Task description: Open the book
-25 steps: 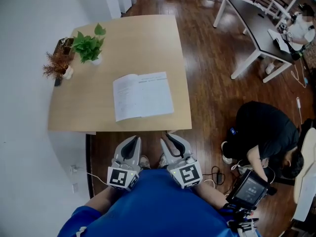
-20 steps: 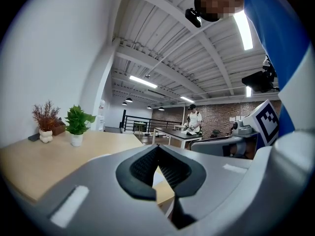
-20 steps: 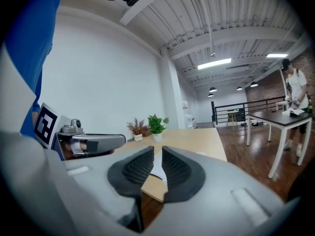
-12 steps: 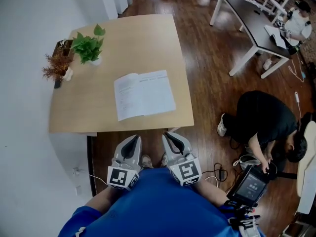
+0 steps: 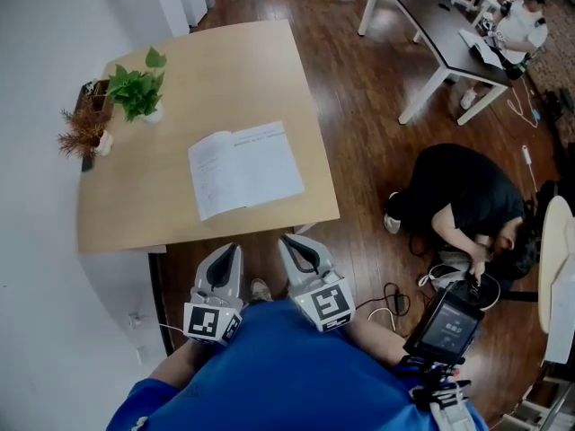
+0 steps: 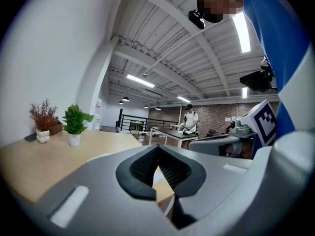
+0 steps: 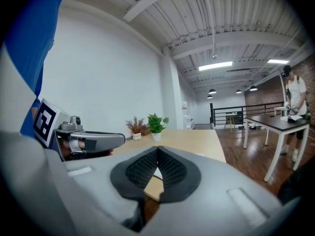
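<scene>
Lying flat with its white pages up, the book [image 5: 244, 167] sits near the front edge of the table [image 5: 225, 70], left of centre in the head view, so the opening looks already done to me. Below it, at bottom centre and well clear of the tabletop, the left gripper [image 5: 225, 254] has its jaws pressed together on nothing. The right gripper [image 5: 295, 248] has just been closing its jaws, which meet with nothing between them, so of the 2, neither seems to have work left.

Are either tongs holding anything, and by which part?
Nothing is held. The left tongs and right tongs are both shut empty, the right having just closed. The book lies untouched.
</scene>
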